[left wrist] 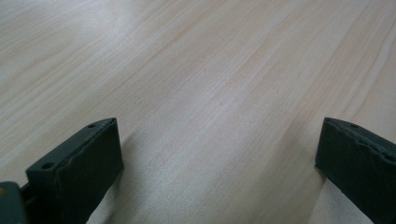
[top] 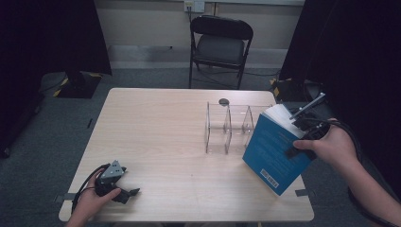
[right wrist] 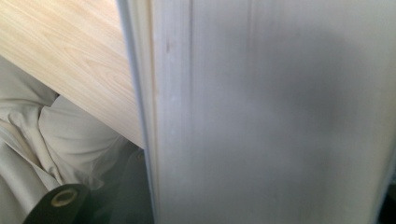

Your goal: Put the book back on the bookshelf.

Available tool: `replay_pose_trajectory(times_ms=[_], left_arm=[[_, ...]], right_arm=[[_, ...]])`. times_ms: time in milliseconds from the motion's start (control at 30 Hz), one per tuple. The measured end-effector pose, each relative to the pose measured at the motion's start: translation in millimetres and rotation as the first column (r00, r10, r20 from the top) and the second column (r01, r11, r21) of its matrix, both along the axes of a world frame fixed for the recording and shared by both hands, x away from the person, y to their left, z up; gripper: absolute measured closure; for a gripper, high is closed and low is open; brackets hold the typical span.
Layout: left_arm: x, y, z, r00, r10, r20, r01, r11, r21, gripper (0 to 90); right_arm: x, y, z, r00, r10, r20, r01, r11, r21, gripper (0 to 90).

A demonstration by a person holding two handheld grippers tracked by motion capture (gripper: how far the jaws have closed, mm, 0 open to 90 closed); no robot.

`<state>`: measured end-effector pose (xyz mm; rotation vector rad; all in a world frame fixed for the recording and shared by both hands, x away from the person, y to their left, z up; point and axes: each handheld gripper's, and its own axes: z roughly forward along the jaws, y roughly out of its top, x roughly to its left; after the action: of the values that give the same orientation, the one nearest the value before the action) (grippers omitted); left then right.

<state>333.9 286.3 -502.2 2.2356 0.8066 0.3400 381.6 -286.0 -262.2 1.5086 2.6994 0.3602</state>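
Gripping a blue book (top: 275,153) tilted near the table's (top: 161,137) right edge, the right gripper (top: 302,139) has its jaws clamped on it. The left gripper (top: 124,190) rests by the near-left corner, jaws wide apart.

Clear rack (top: 229,126) beside tilted book (top: 274,151)

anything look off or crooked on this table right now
Only the blue book is askew: it is tilted near the table's right edge, gripped by the right tool rather than standing in the clear divider rack beside it. The rack stands upright, and the left tool rests open on bare wood.
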Motion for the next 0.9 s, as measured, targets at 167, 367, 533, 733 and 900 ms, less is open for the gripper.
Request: replay_pose_trajectory(times_ms=[167, 367, 533, 733, 900], left_arm=[[0.0, 0.0, 0.0, 1.0, 0.0, 0.0, 0.0, 1.0, 0.0, 0.0], [0.0, 0.0, 0.0, 1.0, 0.0, 0.0, 0.0, 1.0, 0.0, 0.0], [0.0, 0.1, 0.0, 1.0, -0.001, 0.0, 0.001, 1.0, 0.0, 0.0], [0.0, 0.1, 0.0, 1.0, -0.001, -0.001, 0.001, 1.0, 0.0, 0.0], [0.0, 0.0, 0.0, 1.0, -0.001, 0.001, 0.001, 1.0, 0.0, 0.0]], right_arm=[[3.2, -6.1, 2.4, 0.9999, -0.013, 0.012, 0.013, 1.0, -0.013, 61.6], [10.3, -7.7, 6.3, 0.9992, -0.04, 0.008, 0.04, 0.999, -0.02, 61.6], [15.6, -7.4, 5.8, 0.9991, -0.042, 0.008, 0.043, 0.998, -0.035, 61.6], [18.2, -11.5, 4.0, 0.9985, -0.055, -0.003, 0.055, 0.998, -0.039, 61.6], [17.7, -18.1, 5.7, 0.9973, -0.074, 0.0, 0.074, 0.996, -0.051, 61.6]])
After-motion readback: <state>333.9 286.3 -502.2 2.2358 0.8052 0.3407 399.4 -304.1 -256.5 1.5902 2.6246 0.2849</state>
